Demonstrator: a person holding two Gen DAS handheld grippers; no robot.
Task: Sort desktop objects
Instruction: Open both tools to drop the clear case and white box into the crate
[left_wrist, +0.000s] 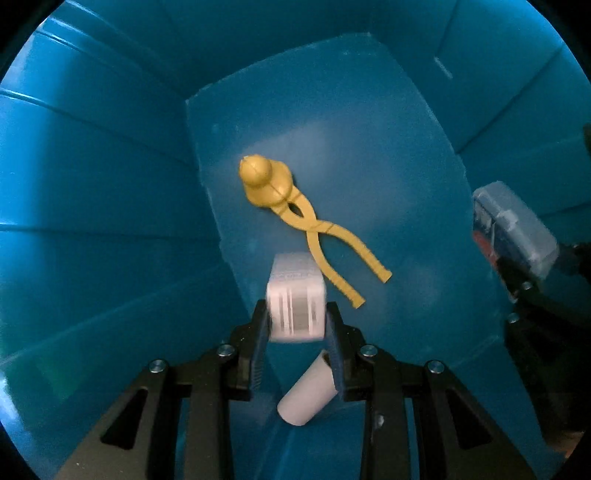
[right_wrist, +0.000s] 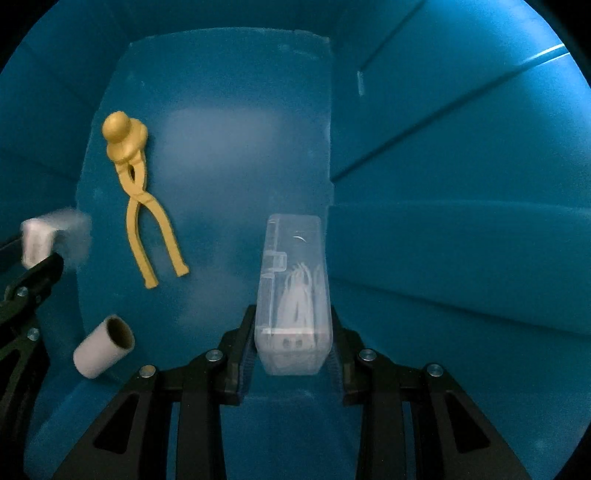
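Observation:
Both grippers point down into a blue bin (left_wrist: 92, 206). My left gripper (left_wrist: 297, 317) is shut on a small white box (left_wrist: 295, 299) with a barcode, held above the bin floor. My right gripper (right_wrist: 293, 339) is shut on a clear plastic case (right_wrist: 293, 291) with pale cables inside. In the left wrist view that case (left_wrist: 517, 229) shows at the right edge. In the right wrist view the white box (right_wrist: 40, 236) shows blurred at the left edge. On the bin floor lie a yellow tongs-like toy (left_wrist: 291, 218) (right_wrist: 138, 199) and a white cardboard tube (left_wrist: 306, 395) (right_wrist: 103, 347).
The bin's blue ribbed walls (right_wrist: 461, 184) rise on every side of both grippers. The floor of the bin (right_wrist: 240, 147) lies bare to the right of the yellow toy. The tube lies just below my left fingers (left_wrist: 258, 354).

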